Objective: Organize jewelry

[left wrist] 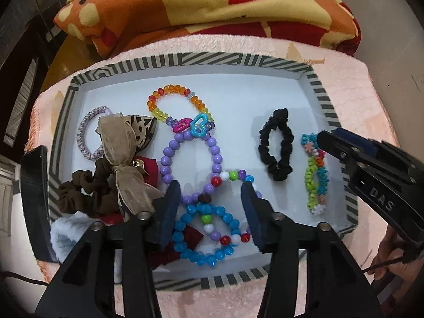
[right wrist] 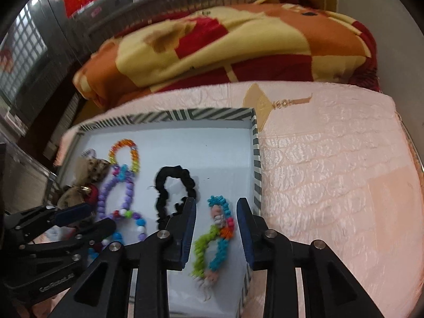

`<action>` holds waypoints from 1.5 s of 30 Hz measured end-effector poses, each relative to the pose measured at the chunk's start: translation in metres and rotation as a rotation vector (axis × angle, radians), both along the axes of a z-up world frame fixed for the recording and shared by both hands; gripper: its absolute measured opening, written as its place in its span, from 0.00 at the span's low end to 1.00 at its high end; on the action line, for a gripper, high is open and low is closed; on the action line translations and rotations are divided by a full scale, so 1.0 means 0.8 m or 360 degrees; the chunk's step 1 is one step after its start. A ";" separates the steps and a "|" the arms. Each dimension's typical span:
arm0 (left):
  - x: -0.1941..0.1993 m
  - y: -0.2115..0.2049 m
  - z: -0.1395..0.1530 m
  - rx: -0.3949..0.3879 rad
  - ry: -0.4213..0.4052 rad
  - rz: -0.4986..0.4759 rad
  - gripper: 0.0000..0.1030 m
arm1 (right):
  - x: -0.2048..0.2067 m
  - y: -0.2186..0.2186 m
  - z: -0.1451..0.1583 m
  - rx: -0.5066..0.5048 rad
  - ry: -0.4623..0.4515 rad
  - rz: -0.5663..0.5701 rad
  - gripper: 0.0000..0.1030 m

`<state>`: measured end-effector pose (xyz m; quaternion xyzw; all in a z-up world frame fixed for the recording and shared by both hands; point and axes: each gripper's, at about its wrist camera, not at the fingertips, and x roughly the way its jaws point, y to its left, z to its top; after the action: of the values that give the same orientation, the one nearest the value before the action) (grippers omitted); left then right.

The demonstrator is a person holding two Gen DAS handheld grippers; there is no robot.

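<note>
Jewelry lies sorted in your tray (left wrist: pixel 315 84); both tongs (left wrist: pixel 212 212) (right wrist: pixel 216 228) gape empty, flower bracelet (right wrist: pixel 214 235) at 3 o'clock freed.

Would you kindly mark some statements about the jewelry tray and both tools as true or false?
1. The black scrunchie lies inside the striped tray. True.
2. The left tool clamps the blue bead bracelet. False: its jaws stand open, touching nothing.
3. The multicolor flower bracelet lies between the right tool's open jaws. True.
4. The orange bead bracelet lies on the blanket. False: it lies in the tray.
</note>
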<state>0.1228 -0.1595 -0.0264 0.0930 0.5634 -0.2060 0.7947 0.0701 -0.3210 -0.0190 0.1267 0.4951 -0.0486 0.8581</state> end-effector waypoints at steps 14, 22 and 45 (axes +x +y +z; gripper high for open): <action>-0.045 0.052 0.048 0.0056 -0.0233 0.0154 0.48 | -0.051 0.053 0.036 0.0020 -0.0117 -0.0072 0.40; -0.067 0.080 0.061 0.0050 -0.0294 0.0239 0.48 | -0.066 0.079 0.037 0.0027 -0.0120 -0.0043 0.50; -0.122 0.120 0.079 0.0054 -0.0401 0.0322 0.48 | -0.106 0.123 0.050 -0.0009 -0.0143 0.0005 0.57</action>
<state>0.0256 -0.0634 0.0369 0.0744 0.4692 -0.1020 0.8740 -0.0151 -0.2225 0.0210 0.1256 0.4563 -0.0429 0.8799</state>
